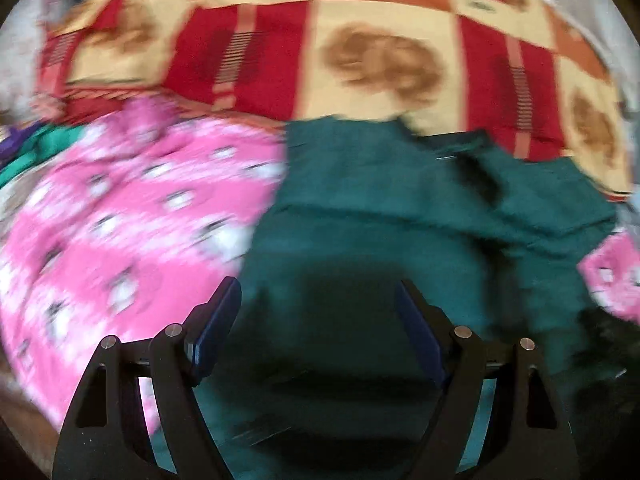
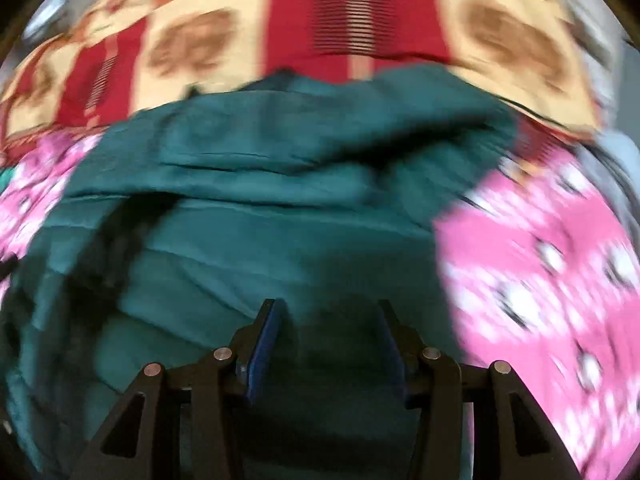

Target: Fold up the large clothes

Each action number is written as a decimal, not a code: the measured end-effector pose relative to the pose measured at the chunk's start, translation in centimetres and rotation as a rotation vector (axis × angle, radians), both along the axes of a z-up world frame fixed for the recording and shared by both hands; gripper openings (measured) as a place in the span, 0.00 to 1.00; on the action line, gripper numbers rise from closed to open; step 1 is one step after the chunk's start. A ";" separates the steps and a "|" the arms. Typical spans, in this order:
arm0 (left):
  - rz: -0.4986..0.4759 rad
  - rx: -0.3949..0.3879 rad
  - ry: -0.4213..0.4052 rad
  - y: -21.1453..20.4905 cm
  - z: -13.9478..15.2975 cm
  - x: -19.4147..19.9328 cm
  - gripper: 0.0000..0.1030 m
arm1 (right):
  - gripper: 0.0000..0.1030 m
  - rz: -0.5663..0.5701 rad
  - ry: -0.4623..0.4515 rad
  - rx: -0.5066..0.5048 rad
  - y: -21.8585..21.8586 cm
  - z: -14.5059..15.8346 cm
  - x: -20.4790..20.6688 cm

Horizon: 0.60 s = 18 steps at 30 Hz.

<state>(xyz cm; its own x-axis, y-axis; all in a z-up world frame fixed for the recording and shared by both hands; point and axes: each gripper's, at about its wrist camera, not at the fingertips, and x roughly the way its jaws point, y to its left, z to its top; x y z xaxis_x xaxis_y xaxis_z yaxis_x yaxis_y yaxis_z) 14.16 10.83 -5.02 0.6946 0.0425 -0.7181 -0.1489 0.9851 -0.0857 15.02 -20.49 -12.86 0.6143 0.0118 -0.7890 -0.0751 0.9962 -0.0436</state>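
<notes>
A dark green garment (image 1: 400, 216) lies rumpled on a pink patterned cloth (image 1: 132, 216), and both wrist views are blurred by motion. My left gripper (image 1: 318, 292) hangs over the garment's near part, open wide, with nothing between its blue pads (image 1: 218, 320). In the right wrist view the same green garment (image 2: 280, 184) fills the middle in thick folds. My right gripper (image 2: 328, 306) stands partly open above it, and no cloth is caught between its fingers (image 2: 268, 328).
A red, cream and orange patterned bedspread (image 1: 360, 52) covers the surface behind the garment; the same bedspread (image 2: 352, 24) shows in the right wrist view. The pink cloth (image 2: 552, 264) spreads to the right there. A teal and purple cloth heap (image 1: 28, 148) lies at far left.
</notes>
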 end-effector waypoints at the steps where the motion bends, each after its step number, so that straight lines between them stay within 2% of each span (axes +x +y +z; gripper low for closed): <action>1: -0.043 -0.010 -0.004 -1.1 0.7 1.3 0.77 | 0.45 -0.043 -0.012 0.004 -1.0 -0.2 -0.4; 4: -0.138 -0.013 0.001 -4.9 2.1 6.0 0.77 | 0.49 -0.064 -0.009 0.052 -2.2 -1.2 -0.4; 5: -0.162 -0.027 0.019 -6.0 2.1 7.8 0.77 | 0.54 -0.069 -0.028 0.061 -2.3 -1.4 -0.6; 8: -0.198 -0.038 0.062 -9.0 1.2 12.2 0.77 | 0.55 -0.068 -0.029 0.069 -2.6 -1.8 -0.4; 11: -0.208 -0.039 0.091 -10.9 0.2 15.0 0.77 | 0.55 -0.067 -0.031 0.089 -3.0 -2.0 -0.2; 15: -0.255 -0.112 0.127 -12.4 -1.4 17.0 0.77 | 0.55 -0.066 -0.033 0.127 -3.4 -2.1 -0.3; 16: -0.271 -0.124 0.128 -12.7 -1.6 17.0 0.69 | 0.56 -0.065 -0.033 0.130 -3.3 -2.1 -0.3; 17: -0.304 -0.134 0.127 -13.2 -1.9 16.9 0.53 | 0.56 -0.065 -0.033 0.133 -3.3 -2.1 -0.3; 18: -0.329 -0.131 0.132 -13.7 -2.1 16.7 0.45 | 0.56 -0.064 -0.034 0.135 -3.3 -2.1 -0.3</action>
